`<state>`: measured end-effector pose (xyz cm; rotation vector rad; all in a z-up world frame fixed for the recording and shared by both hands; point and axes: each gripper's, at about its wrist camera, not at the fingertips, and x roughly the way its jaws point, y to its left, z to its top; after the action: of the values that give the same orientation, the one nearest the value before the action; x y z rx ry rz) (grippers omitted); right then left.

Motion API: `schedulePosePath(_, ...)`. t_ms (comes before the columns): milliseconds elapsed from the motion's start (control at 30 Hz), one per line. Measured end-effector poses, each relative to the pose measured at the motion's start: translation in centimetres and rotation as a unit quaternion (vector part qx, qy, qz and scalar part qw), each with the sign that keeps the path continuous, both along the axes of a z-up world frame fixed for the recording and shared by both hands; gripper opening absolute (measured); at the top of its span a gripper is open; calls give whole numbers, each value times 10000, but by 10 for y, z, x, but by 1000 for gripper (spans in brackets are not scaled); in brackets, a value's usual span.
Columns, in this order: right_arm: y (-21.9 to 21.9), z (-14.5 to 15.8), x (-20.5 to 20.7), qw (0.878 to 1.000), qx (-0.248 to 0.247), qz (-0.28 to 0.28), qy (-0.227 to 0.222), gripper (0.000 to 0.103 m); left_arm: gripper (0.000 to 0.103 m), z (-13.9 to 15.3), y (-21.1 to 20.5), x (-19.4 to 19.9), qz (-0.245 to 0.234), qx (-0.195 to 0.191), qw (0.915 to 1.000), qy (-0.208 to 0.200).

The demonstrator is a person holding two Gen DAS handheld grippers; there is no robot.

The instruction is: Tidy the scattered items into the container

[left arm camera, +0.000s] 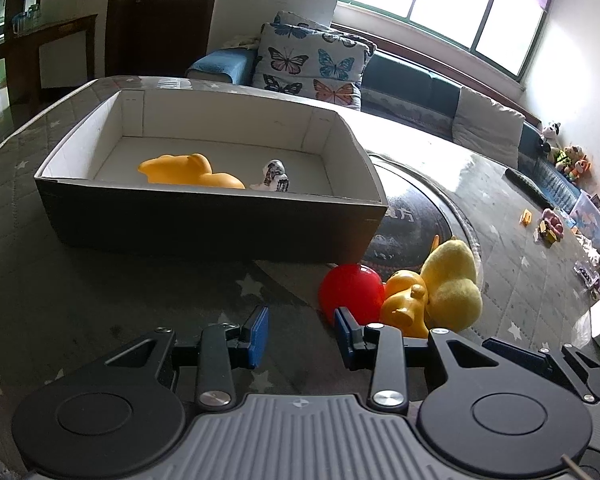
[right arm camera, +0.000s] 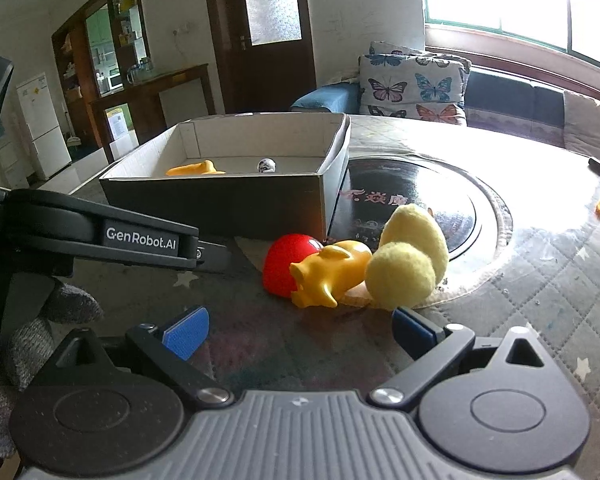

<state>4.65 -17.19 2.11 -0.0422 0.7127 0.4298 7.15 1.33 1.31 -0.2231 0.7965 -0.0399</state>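
Left and right wrist views of a quilted, star-printed table cover with an open cardboard box standing on it. The only fully legible writing is "GenRobot.AI", printed in white on the side of the left gripper's body as seen from the right wrist camera. Pale characters on the dark round plate set into the table can be seen but not read.

The left gripper has its blue-padded fingers spread, holding nothing, low over the cover just in front of the box's near wall. The right gripper is also spread wide and empty; a hand in a grey knitted glove shows at the left edge of its view.

Three loose toys lie together just outside the box's near right corner, at the edge of the round plate. The red ball is nearest the box. The yellow pig touches it, lying on its side with its long axis across the right wrist view and its snout pointing left, toward the left gripper. The yellow plush duck lies against the pig's far side, its round head toward the right gripper and its body angled away over the plate.

Inside the box lie an orange toy, long axis along the near wall, and a small white patterned toy beside it.
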Motion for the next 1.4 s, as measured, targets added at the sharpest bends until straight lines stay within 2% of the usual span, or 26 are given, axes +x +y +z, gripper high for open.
schedulePosePath(633,-15,-3,-6,9998,24,-217,33,99,39,-4,-14,-2,-181,32,9998,40)
schedulePosePath(1400,-18,-7,3,9996,-31,-260,115,95,39,-7,-21,7,-313,72,9994,105)
